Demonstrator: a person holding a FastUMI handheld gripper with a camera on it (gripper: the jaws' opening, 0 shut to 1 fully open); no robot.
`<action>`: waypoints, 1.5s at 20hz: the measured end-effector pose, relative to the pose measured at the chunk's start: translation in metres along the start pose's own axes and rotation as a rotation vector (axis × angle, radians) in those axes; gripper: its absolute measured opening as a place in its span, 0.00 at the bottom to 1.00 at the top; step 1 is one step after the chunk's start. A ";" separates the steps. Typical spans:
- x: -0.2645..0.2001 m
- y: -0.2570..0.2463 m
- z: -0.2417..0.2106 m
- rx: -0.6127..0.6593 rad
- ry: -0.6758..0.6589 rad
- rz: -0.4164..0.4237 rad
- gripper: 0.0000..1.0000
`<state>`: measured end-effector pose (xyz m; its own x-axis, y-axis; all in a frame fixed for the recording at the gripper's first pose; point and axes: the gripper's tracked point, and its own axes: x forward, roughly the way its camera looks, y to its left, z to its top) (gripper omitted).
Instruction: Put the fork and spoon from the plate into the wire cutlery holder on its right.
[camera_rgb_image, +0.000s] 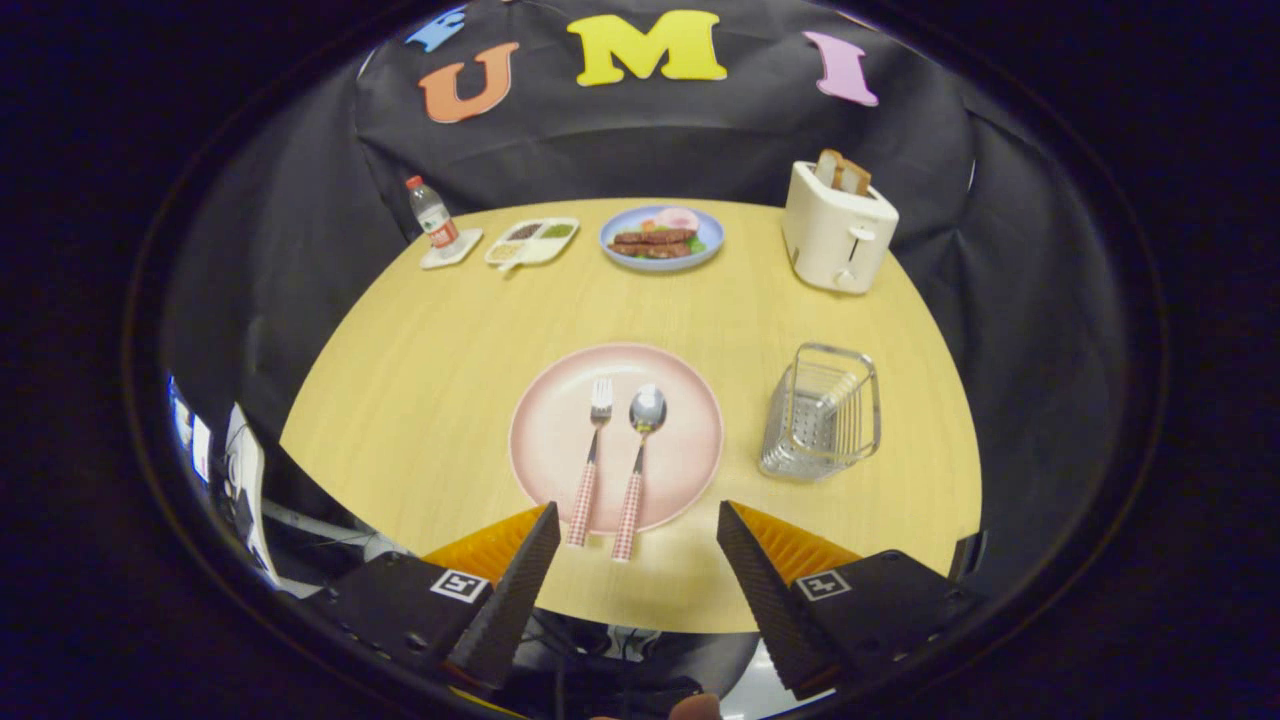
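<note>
now one fork, one spoon; tool spread.

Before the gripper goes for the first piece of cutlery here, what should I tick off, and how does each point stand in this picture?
1. Gripper open, nothing between the fingers: ok.
2. Fork and spoon lie side by side on the pink plate, apart from each other: ok.
3. Handles point toward the fingers, ends past the plate rim: ok.
4. Wire holder upright right of the plate, nothing seen inside: ok.
5. Table bare between plate and holder: ok.
6. Gripper height above the table: cannot tell.
</note>
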<state>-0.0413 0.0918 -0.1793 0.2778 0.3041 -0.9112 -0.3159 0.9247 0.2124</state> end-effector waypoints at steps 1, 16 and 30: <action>0.002 0.000 -0.006 0.011 0.036 -0.004 0.95; 0.059 0.000 -0.043 -0.036 0.279 -0.103 0.86; 0.071 -0.001 -0.046 -0.017 0.354 -0.093 0.17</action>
<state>-0.0634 0.1020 -0.2605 -0.0246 0.1176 -0.9928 -0.3195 0.9401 0.1193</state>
